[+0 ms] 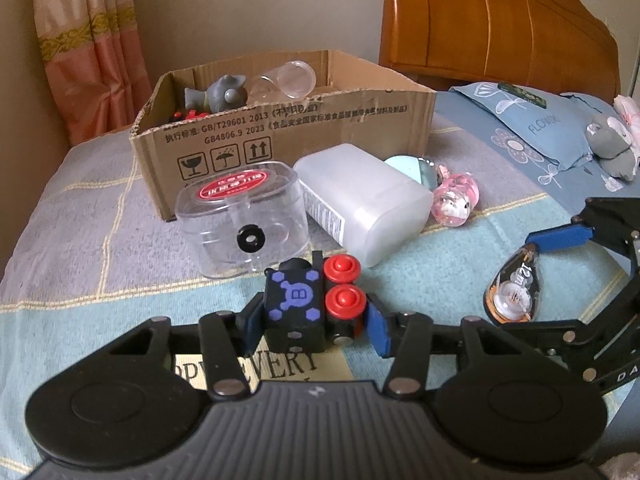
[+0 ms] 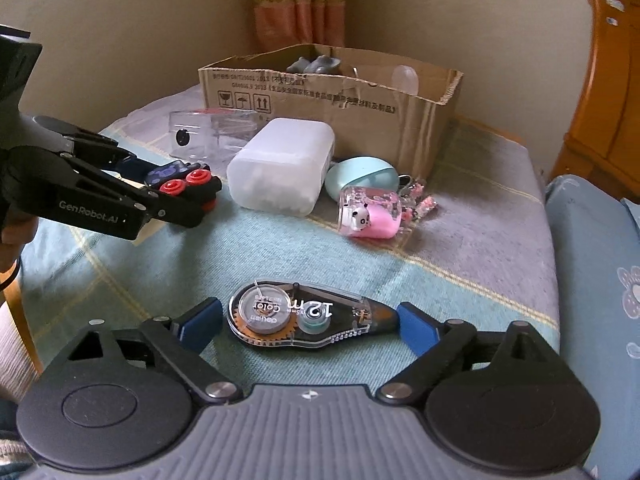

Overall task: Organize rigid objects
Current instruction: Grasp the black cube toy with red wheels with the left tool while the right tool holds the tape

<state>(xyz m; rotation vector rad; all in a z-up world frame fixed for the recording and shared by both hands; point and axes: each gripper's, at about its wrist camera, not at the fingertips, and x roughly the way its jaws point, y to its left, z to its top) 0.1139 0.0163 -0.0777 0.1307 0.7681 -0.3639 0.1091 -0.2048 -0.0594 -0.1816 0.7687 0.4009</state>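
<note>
A black toy block with purple marks and two red buttons [image 1: 316,304] sits between the blue pads of my left gripper [image 1: 314,326], which is shut on it just above the checked bedspread. The right wrist view shows that gripper [image 2: 188,188] at the left with the toy [image 2: 180,182] in it. A clear correction tape dispenser [image 2: 300,320] lies flat between the pads of my right gripper [image 2: 308,326]. The right pad is at its nose, the left pad stands a little off, so the gripper is open. The dispenser [image 1: 512,288] also shows at the right of the left wrist view.
An open cardboard box [image 1: 280,136] at the back holds a grey toy [image 1: 224,94] and a clear cup [image 1: 292,78]. In front lie a clear plastic case [image 1: 240,220], a frosted white box [image 1: 364,204], a teal round case [image 2: 360,176] and a pink keychain toy [image 2: 368,216]. Pillow [image 1: 532,120] and headboard [image 1: 500,28] at right.
</note>
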